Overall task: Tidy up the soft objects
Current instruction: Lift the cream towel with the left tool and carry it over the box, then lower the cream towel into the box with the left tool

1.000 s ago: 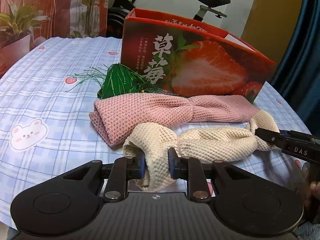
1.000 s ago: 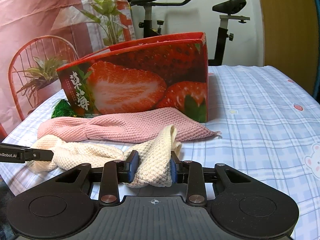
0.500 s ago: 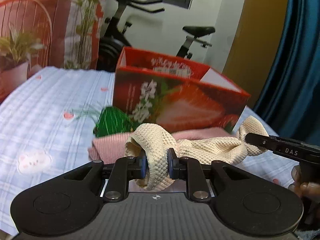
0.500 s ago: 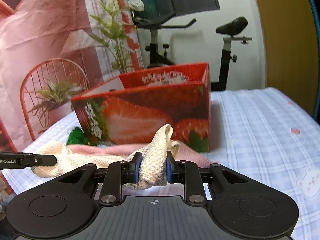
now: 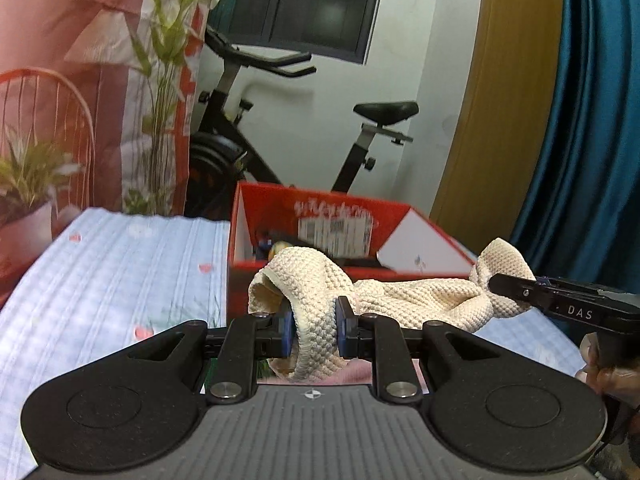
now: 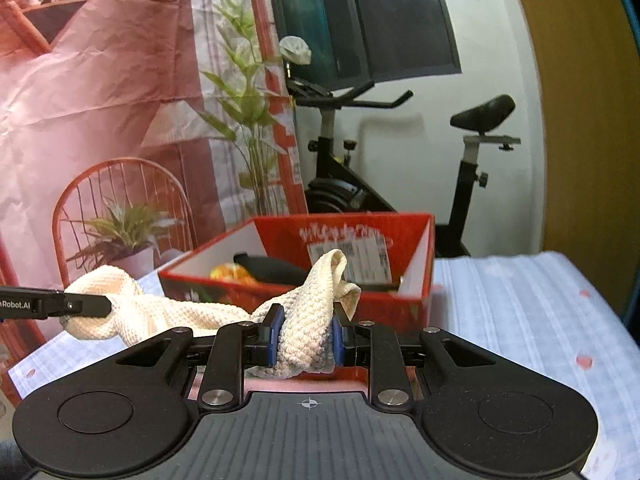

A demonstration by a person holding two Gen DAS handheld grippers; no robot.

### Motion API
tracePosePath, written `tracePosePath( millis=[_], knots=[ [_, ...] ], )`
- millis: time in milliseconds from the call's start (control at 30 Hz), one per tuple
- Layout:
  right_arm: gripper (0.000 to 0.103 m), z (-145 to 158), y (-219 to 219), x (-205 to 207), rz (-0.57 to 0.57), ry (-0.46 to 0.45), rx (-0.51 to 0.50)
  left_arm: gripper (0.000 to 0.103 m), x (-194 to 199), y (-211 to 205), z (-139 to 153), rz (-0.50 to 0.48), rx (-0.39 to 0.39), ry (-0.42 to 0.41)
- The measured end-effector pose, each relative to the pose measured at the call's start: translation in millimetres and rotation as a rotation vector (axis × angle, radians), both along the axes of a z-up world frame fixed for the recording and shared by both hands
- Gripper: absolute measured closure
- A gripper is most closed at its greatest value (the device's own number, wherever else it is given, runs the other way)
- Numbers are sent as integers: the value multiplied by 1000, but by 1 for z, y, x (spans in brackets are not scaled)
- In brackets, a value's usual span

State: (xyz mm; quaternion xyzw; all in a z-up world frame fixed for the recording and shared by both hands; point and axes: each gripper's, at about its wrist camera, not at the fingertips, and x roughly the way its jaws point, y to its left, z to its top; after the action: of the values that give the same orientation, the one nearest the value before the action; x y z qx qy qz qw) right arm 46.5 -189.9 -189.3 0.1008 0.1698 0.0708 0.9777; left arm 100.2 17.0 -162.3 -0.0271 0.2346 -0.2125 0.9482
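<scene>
A cream waffle-knit cloth (image 5: 416, 298) hangs stretched between both grippers, lifted above the bed. My left gripper (image 5: 314, 330) is shut on one bunched end. My right gripper (image 6: 304, 334) is shut on the other end (image 6: 308, 320). Each gripper shows in the other's view: the right one (image 5: 520, 290) at the far right, the left one (image 6: 96, 306) at the far left. Behind the cloth stands the open red strawberry box (image 5: 320, 216) (image 6: 280, 288) with several items inside. A strip of the pink cloth (image 6: 296, 383) shows below the right jaws.
The bed's blue checked sheet (image 5: 120, 264) (image 6: 520, 304) spreads to both sides. An exercise bike (image 5: 248, 148) stands behind the box by the white wall. A printed backdrop and a potted plant (image 6: 120, 236) are at the left. A hand (image 5: 608, 376) holds the right gripper.
Both grippers have risen and tilted up, lifting the cream cloth off the bed; the pink cloth and green item stayed below and dropped from view. The box's open top now shows.
</scene>
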Motion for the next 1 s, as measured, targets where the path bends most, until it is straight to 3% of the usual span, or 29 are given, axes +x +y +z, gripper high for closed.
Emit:
tracePosePath(
  millis=[400, 533, 767, 1000],
  knots=[
    [81, 41, -18, 66, -8, -8, -58, 81, 64, -21, 28, 12, 24, 22],
    [81, 49, -18, 94, -20, -8, -101, 81, 87, -33, 32, 29, 89, 26],
    [81, 36, -12, 138, -44, 50, -157, 81, 120, -60, 22, 8, 187, 57],
    [81, 11, -13, 170, -54, 163, -167, 81, 141, -82, -2, -55, 263, 149]
  ],
)
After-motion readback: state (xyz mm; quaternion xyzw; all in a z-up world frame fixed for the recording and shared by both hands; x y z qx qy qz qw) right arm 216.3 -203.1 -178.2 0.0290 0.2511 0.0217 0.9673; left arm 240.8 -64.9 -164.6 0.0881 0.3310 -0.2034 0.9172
